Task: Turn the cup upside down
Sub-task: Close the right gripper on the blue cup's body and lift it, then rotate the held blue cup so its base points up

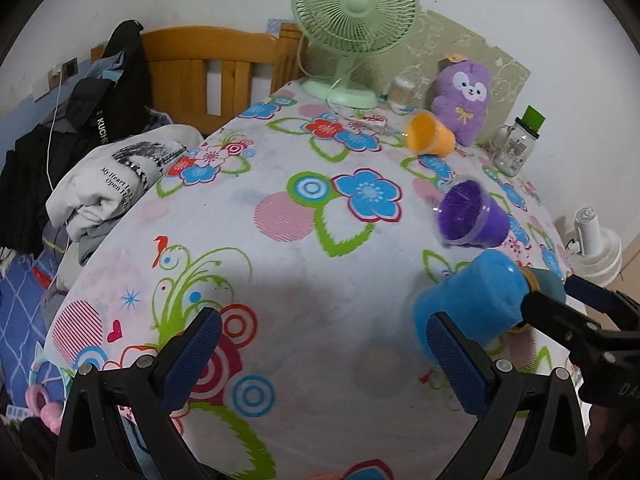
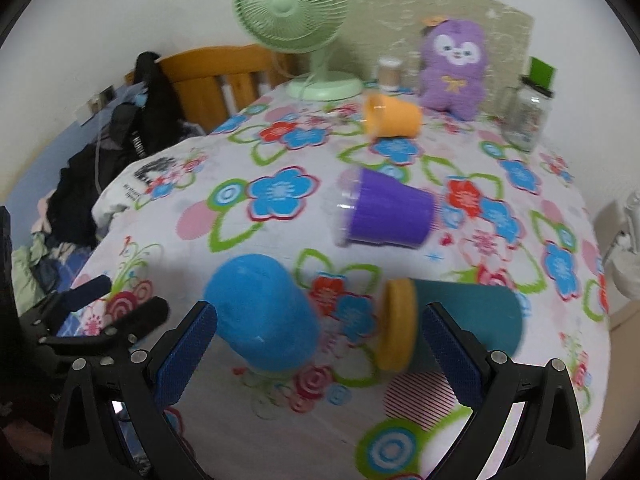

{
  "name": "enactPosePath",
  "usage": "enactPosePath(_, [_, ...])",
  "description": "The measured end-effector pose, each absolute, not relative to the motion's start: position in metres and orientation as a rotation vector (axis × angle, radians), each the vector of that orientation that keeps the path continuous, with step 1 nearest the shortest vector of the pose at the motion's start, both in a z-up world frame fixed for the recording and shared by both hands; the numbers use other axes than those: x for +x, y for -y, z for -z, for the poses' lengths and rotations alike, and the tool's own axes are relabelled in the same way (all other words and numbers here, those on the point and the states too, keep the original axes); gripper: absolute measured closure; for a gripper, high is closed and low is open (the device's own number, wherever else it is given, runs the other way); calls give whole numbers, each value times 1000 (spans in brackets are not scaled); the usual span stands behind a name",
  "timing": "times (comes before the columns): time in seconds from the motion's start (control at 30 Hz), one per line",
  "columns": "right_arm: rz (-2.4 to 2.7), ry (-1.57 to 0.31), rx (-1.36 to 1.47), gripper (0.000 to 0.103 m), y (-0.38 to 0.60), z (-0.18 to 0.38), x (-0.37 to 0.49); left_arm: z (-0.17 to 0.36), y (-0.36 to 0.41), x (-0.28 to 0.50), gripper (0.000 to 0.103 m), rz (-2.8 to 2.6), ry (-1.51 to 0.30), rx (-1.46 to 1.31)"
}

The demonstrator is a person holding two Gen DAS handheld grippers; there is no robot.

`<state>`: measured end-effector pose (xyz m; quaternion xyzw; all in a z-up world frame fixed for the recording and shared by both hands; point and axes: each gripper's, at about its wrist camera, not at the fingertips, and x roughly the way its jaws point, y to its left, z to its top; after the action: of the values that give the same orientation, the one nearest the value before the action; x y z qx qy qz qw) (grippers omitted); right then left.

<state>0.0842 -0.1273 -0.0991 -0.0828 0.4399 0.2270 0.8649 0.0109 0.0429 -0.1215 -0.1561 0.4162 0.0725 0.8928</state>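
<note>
A blue cup (image 2: 264,312) stands upside down on the floral tablecloth (image 2: 280,420), between my right gripper's open fingers; it also shows in the left wrist view (image 1: 472,304). A purple cup (image 2: 388,212) and an orange cup (image 2: 394,116) lie on their sides farther back; both show in the left wrist view, purple (image 1: 472,216) and orange (image 1: 430,134). My right gripper (image 2: 320,352) is open and empty. My left gripper (image 1: 324,360) is open and empty over the cloth, left of the blue cup.
A teal cylinder with a yellow rim (image 2: 456,320) lies by my right gripper's right finger. A green fan (image 1: 352,20), a purple plush toy (image 1: 464,100) and a glass jar (image 1: 516,144) stand at the back. Clothes (image 1: 108,180) and a wooden headboard (image 1: 208,76) are left.
</note>
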Motion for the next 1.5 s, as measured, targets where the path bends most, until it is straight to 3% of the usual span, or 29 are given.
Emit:
enactPosePath(0.1, [-514,-940,-187,3,113,103,90,126,-48,11,1,-157,-872,-326])
enactPosePath(0.17, [-535,-959,-194,17,104,106,95,130,-53,13,0,-170,-880,-336])
enactPosePath(0.3, [-552,-1000,-217,34,93,114,101,134,-59,13,0,-177,-891,-344])
enactPosePath(0.33, [-549,-1011,-229,45,90,116,102,134,-60,13,0,-179,-893,-344])
enactPosePath(1.0, [-655,-908,-172,46,49,106,136,126,-73,2,0,-206,-866,-379])
enactPosePath(1.5, [-558,-885,-96,47,128,121,79,121,-71,-3,0,-189,-847,-393])
